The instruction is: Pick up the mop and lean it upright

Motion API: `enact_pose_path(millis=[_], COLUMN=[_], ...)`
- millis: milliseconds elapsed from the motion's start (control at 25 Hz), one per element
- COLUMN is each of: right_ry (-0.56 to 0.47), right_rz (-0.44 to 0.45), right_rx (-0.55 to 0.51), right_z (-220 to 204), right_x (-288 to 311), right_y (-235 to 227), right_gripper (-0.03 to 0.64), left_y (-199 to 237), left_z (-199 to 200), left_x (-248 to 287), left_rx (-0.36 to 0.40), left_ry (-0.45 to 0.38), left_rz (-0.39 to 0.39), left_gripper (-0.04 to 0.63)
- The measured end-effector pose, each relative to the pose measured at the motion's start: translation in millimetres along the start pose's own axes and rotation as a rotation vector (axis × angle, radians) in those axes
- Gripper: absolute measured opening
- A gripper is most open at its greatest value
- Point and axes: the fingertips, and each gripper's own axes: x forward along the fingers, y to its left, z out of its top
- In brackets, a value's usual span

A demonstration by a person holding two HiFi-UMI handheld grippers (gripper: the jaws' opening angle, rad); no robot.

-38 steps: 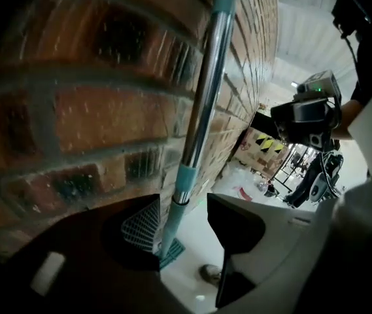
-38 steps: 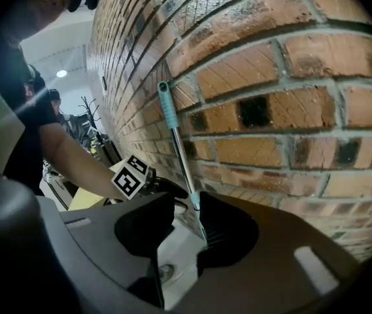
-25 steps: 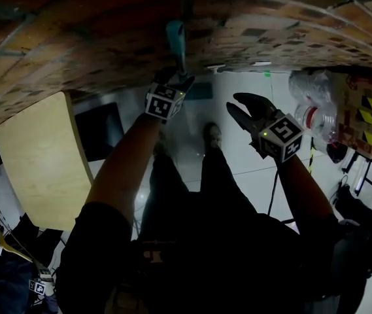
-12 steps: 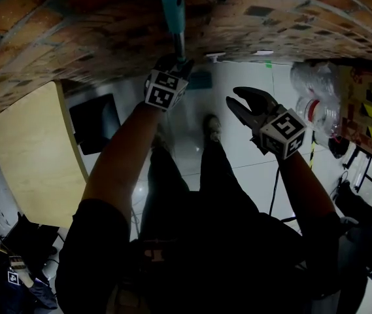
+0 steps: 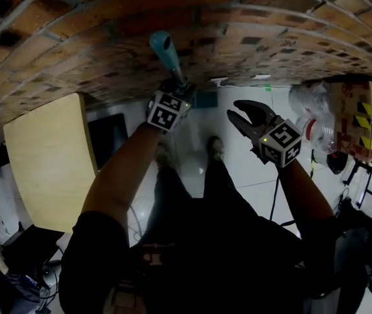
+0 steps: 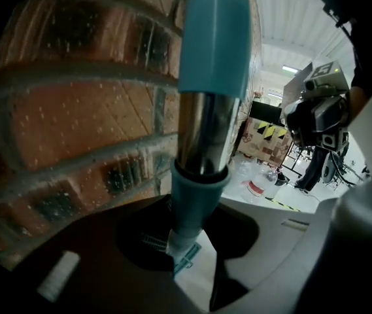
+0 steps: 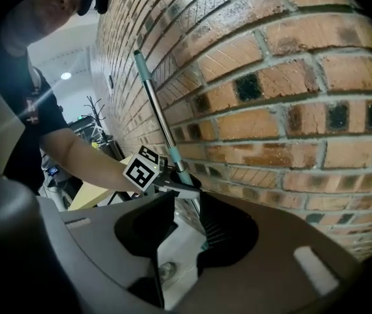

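Note:
The mop's handle (image 5: 165, 52), a metal tube with a teal grip, stands upright close to the brick wall (image 5: 251, 38). My left gripper (image 5: 179, 84) is shut on the handle just below the teal grip; its jaws have just been closing, with the handle between them. In the left gripper view the tube (image 6: 205, 129) rises from between the jaws of my left gripper (image 6: 186, 241). My right gripper (image 5: 236, 112) hangs to the right of the handle, open and holding nothing. The right gripper view shows the handle (image 7: 156, 103) beyond my right gripper (image 7: 180, 231). The mop head is hidden.
A pale yellow tabletop (image 5: 48, 162) stands at the left, with a black panel (image 5: 107, 139) beside it. A bag of plastic bottles (image 5: 313, 110) and a cardboard box (image 5: 362, 116) sit at the right. The person's feet (image 5: 215, 148) are on the white floor below.
My left gripper has risen with the mop handle, whose teal grip now tilts to the left. The right gripper has risen a little and stays open.

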Motion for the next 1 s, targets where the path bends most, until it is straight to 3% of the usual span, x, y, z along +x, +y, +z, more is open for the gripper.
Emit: enact_pose_path(millis=[440, 1000], right_ry=[-0.059, -0.150], right_rz=[0.016, 0.048], right_rx=[-0.088, -0.186], right_z=[74.1, 164.7], right_x=[-26.5, -63.8], right_y=[36.0, 68.4], right_gripper=[0.135, 0.135], left_y=[-32.0, -56.3], left_z=[76.5, 200.3], left_x=[-88.2, -205.6], left_rx=[0.058, 0.127], left_ry=[0.026, -0.031], left_rz=[-0.045, -0.098], left_gripper=[0.118, 0.119])
